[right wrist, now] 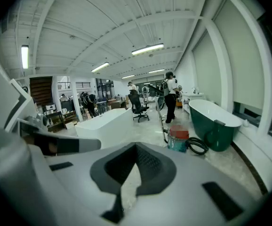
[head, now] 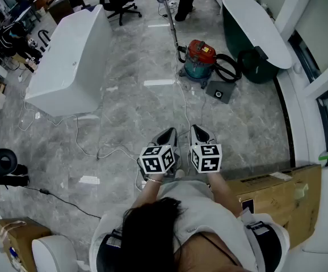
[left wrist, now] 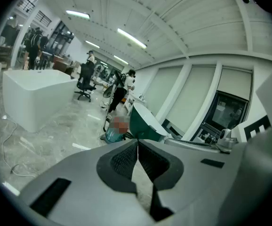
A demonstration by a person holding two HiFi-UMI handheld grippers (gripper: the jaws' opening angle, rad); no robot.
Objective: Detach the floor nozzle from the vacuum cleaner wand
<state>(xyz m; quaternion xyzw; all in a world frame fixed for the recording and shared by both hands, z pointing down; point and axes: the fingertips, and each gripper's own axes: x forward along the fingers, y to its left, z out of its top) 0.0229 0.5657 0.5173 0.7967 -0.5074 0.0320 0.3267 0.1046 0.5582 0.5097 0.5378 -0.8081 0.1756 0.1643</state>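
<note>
1. We hold both tools low and side by side over the floor (head: 135,101), tipped a little downward. The left gripper (head: 167,134) (left wrist: 137,142) and the right gripper (head: 201,132) (right wrist: 136,147) each have their jaws pressed together, with nothing between them.
2. The vacuum cleaner (head: 200,58) (right wrist: 177,139) stands well ahead of us, toward the floor's right edge and near the green bathtub (head: 255,33). Its black hose (head: 229,68) is coiled beside it.
3. The wand (head: 173,30) shows as a thin line running from the canister toward the floor's far edge.
4. We cannot pick out the floor nozzle for certain. The wand's far end is too small to read. A dark flat piece (head: 218,91) lies just beside the canister, but we cannot tell what it is.
5. We judge the step in hand to be the approach, with the detaching not yet begun. To do it well, we should walk close, find the joint first, and spread both pairs of jaws before reaching.
6. One gripper should then pinch the wand just above the joint while the other takes the nozzle's neck. We should pull straight along the wand's line rather than bending it sideways.
7. A thin cable (head: 185,103) crosses the floor between us and the canister, so we should step clear of it.
</note>
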